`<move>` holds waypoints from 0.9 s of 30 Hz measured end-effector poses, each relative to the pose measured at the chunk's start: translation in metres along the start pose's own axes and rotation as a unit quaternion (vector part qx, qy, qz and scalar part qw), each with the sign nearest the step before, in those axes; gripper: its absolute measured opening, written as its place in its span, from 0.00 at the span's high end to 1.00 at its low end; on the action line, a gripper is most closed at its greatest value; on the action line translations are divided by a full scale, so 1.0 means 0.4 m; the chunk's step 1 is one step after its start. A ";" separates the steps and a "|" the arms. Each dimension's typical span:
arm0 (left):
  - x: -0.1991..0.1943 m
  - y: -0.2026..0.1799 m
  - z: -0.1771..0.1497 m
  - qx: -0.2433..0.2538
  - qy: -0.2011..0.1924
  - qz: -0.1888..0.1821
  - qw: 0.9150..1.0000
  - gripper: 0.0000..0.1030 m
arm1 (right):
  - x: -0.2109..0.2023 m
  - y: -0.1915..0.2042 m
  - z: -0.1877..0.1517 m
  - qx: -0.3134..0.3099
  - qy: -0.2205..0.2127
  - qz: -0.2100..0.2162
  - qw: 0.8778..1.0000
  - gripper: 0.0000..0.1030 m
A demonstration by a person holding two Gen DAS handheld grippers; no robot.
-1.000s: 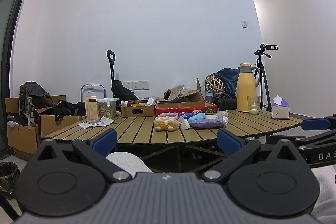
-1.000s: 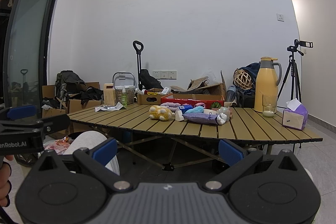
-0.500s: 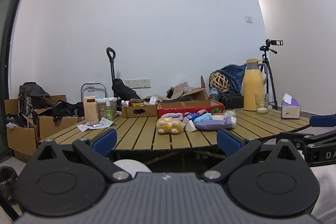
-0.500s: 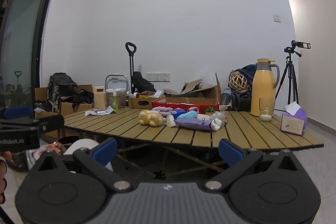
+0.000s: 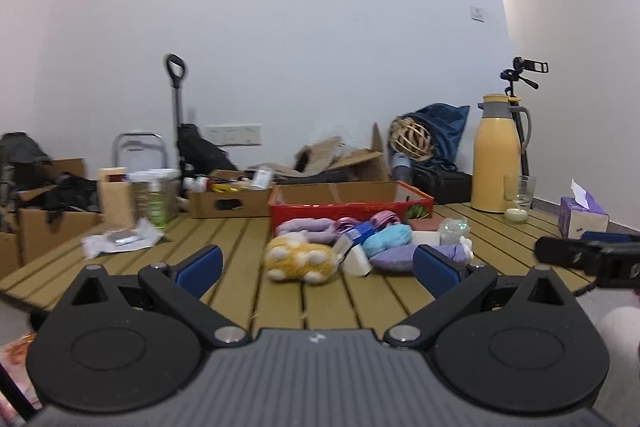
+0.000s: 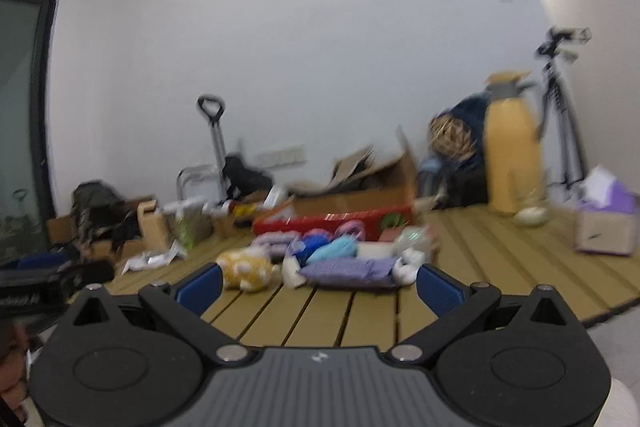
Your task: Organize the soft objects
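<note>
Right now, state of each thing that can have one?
left gripper: open, empty
right gripper: open, empty
red box: open-topped, behind the soft pile
yellow plush: lying on the table, untouched
purple pouch: lying flat
yellow jug: upright, lid on
glass: upright
tissue box: tissue sticking out

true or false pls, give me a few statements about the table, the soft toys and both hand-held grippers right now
1. Both hand-held grippers, left and right, are open and empty. True.
2. The yellow plush toy lies inside the red box. False: it lies on the slatted table, in front of the box.
3. The yellow thermos jug stands upright. True.
4. The purple tissue box sits at the table's left end. False: it sits at the right end.
</note>
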State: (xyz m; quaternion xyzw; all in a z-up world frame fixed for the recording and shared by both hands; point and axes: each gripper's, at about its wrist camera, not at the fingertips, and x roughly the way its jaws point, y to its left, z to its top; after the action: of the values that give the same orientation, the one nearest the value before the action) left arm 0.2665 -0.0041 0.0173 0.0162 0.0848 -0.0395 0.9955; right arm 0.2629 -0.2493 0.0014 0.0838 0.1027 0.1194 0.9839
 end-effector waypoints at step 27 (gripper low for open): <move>0.518 0.235 -0.052 -0.170 0.129 0.057 0.975 0.27 | 0.747 0.145 0.041 -0.077 0.153 0.136 0.976 0.79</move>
State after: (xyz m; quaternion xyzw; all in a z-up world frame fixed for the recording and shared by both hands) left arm 0.4743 0.0748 -0.0362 -0.1436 0.2167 0.0346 0.9650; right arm 0.5378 -0.1207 -0.0261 0.0021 0.2302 0.2706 0.9348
